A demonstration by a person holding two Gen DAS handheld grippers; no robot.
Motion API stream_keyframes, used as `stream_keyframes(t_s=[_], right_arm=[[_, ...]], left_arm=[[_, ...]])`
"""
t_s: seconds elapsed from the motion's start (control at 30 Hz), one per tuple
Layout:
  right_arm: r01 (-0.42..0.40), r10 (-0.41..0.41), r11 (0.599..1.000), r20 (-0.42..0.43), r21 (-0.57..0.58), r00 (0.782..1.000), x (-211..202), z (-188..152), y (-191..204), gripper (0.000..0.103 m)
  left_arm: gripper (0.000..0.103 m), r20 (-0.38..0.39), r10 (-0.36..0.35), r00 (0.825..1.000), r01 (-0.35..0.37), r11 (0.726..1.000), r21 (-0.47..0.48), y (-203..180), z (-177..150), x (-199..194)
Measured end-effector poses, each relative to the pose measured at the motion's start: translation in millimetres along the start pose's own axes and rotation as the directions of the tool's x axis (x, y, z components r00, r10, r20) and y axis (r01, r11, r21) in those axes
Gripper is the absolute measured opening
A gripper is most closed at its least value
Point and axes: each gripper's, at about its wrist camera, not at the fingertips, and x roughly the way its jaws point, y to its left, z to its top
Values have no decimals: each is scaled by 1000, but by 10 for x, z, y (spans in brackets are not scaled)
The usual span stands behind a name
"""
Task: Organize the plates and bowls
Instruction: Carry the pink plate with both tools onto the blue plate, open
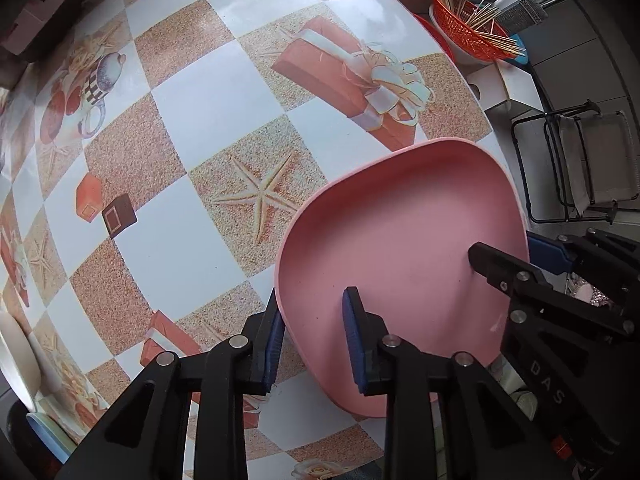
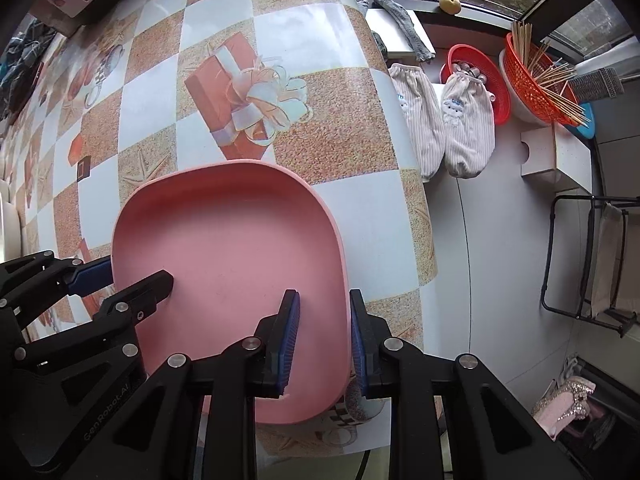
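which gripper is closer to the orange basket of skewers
Right. The right gripper straddles the pink plate's rim on the side toward the orange basket off the table. The left gripper straddles the opposite rim, farther from it.

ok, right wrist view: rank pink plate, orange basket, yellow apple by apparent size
1. pink plate, though closest to the camera
2. orange basket
3. yellow apple, though farthest away
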Motion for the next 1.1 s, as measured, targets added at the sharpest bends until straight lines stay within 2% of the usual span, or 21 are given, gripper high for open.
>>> stream_keyframes(t_s=[0.03, 0.07, 0.13, 0.17, 0.27, 0.3, 0.57, 0.73, 1.0, 1.1], right_arm=[[0, 0, 1000, -6, -8, 1000, -20, 80, 50, 26], [1, -1, 1000, -14, -17, 1000, -48, 157, 281, 26], [-8, 7, 1000, -30, -27, 1000, -127, 157, 525, 26], [-13, 12, 999, -34, -30, 999, -158, 125, 556, 26], [-56, 54, 998, -59, -19, 997, -176, -81, 1011, 26], [-67, 66, 998, -68, -16, 996, -159, -90, 1004, 26], [-101, 93, 991, -98, -88, 991, -229, -737, 2767, 26], [-116, 101, 984, -111, -137, 989, -330, -1121, 3940, 26], [-155, 135, 980, -159, -122, 978, -295, -1691, 5311, 26], [-122, 95, 979, -160, -163, 982, -347, -1936, 5800, 27]], left_arm=[[31, 1, 4, 1000, -4, 1000, 9, 37, -44, -5], [31, 1, 11, 1000, -11, 1000, 19, 80, -99, -13], [31, 1, 28, 1000, -28, 999, 33, 186, -220, -29], [31, 2, 34, 999, -34, 999, 37, 245, -285, -38], [31, -12, 58, 998, -57, 998, 39, 477, -503, -41], [31, -14, 58, 998, -57, 998, 35, 568, -581, -44], [31, -29, 92, 995, -92, 996, 4, 1319, -1230, -81], [32, -39, 102, 994, -104, 993, -59, 1843, -1569, -104], [33, -57, 141, 988, -146, 983, -109, 2496, -2027, -162], [33, -51, 123, 991, -128, 986, -105, 2654, -2140, -176]])
